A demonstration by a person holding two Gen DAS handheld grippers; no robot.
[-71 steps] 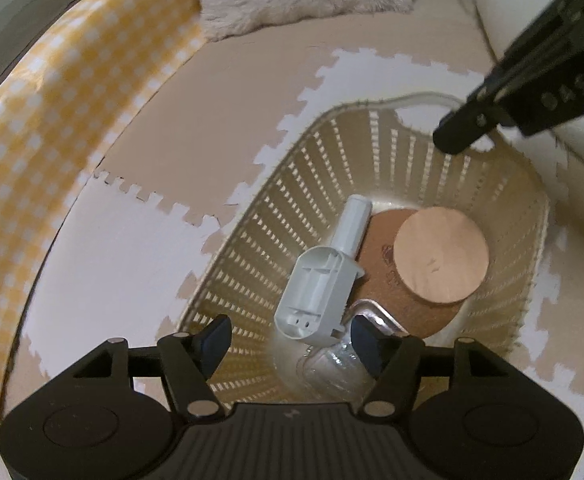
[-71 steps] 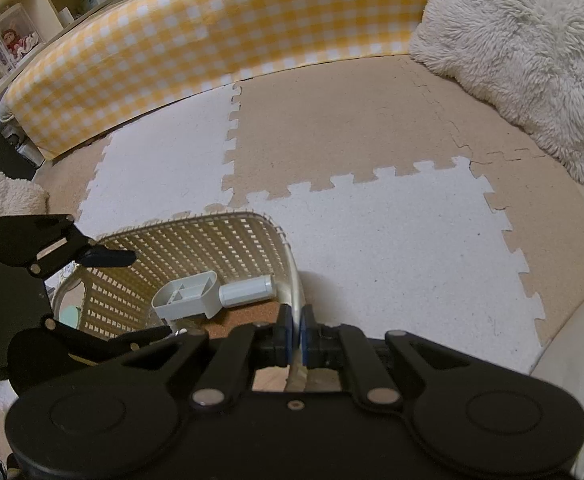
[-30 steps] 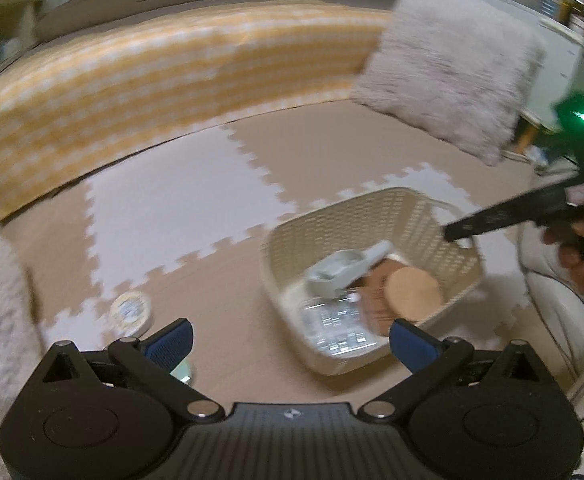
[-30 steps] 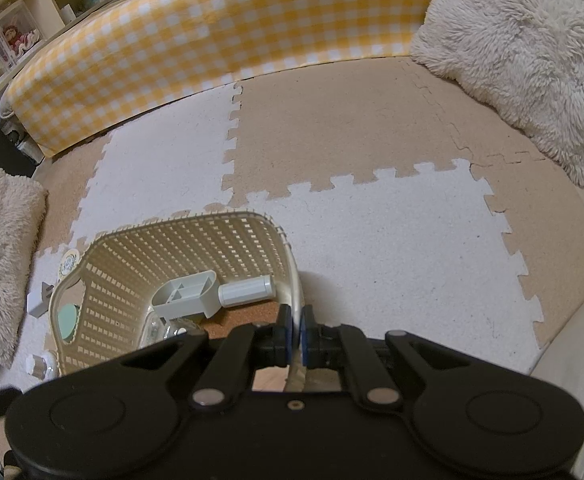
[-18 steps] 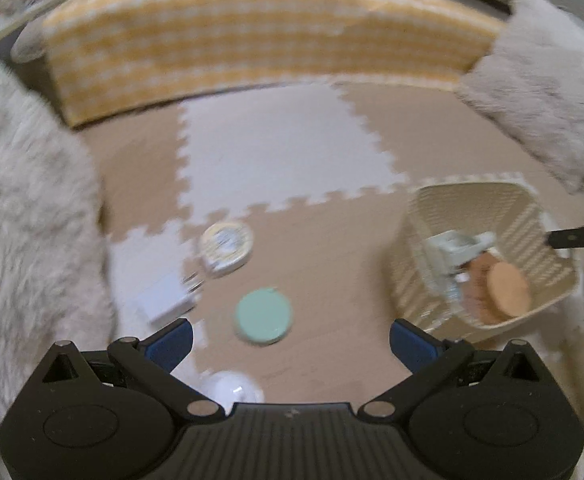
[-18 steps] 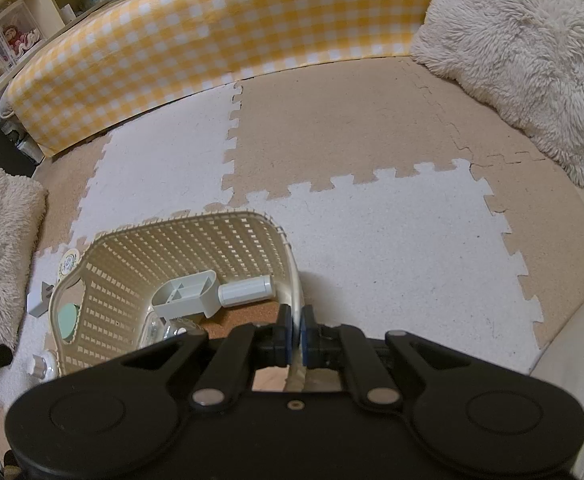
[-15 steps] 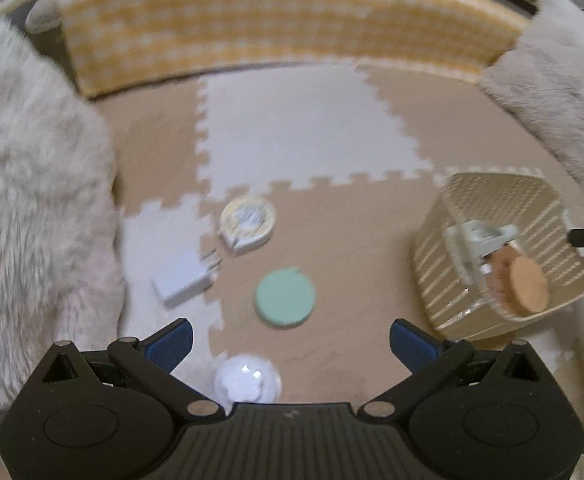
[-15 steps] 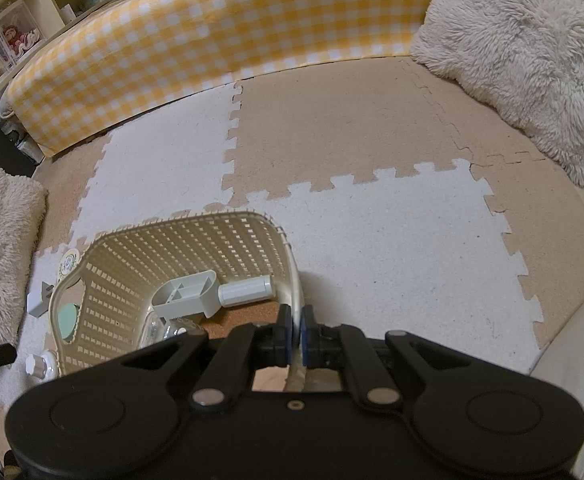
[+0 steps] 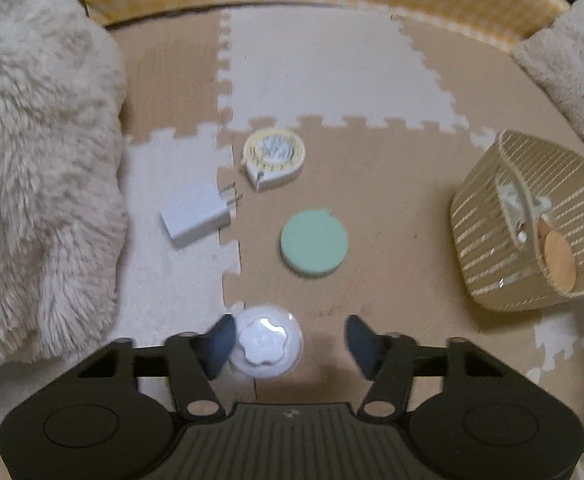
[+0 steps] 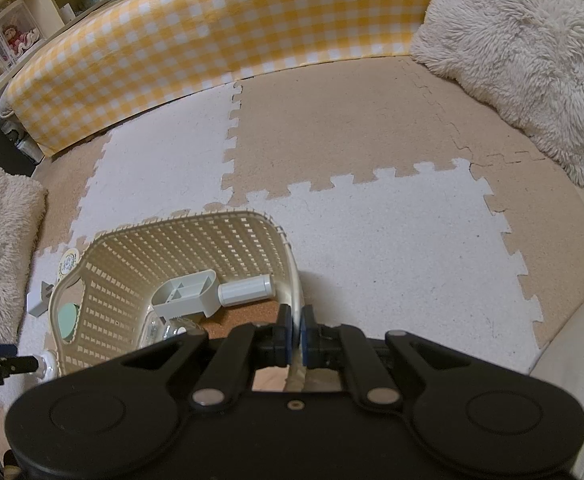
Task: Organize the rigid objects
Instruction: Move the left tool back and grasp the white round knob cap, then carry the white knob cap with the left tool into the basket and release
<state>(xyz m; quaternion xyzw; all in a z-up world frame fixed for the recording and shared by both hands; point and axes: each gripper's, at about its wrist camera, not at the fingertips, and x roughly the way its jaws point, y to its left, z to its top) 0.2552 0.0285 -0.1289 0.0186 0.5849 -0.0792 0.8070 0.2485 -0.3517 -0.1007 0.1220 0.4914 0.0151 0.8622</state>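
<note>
My left gripper (image 9: pixel 289 340) is open, low over the floor mat. A round clear-and-white lid (image 9: pixel 265 346) lies between its fingers, close to the left fingertip (image 9: pixel 221 340). Ahead lie a mint green disc (image 9: pixel 314 242), a white charger plug (image 9: pixel 197 216) and a round yellow-white tape measure (image 9: pixel 274 158). My right gripper (image 10: pixel 296 330) is shut on the rim of the beige woven basket (image 10: pixel 195 236), which also shows at the right in the left wrist view (image 9: pixel 532 220). The basket holds a grey-white plastic part (image 10: pixel 207 292) and cork coasters (image 9: pixel 558 260).
A fluffy cream cushion (image 9: pixel 39 160) borders the left side. Another fluffy cushion (image 10: pixel 524 48) lies at the back right. A yellow checked bumper (image 10: pixel 211 40) runs along the back of the puzzle mat (image 10: pixel 372 140). Shelves (image 10: pixel 19 32) stand at the far left.
My left gripper swung away from the basket to the left, came down toward the loose items, and its fingers narrowed around the white lid. The right gripper and basket stayed still.
</note>
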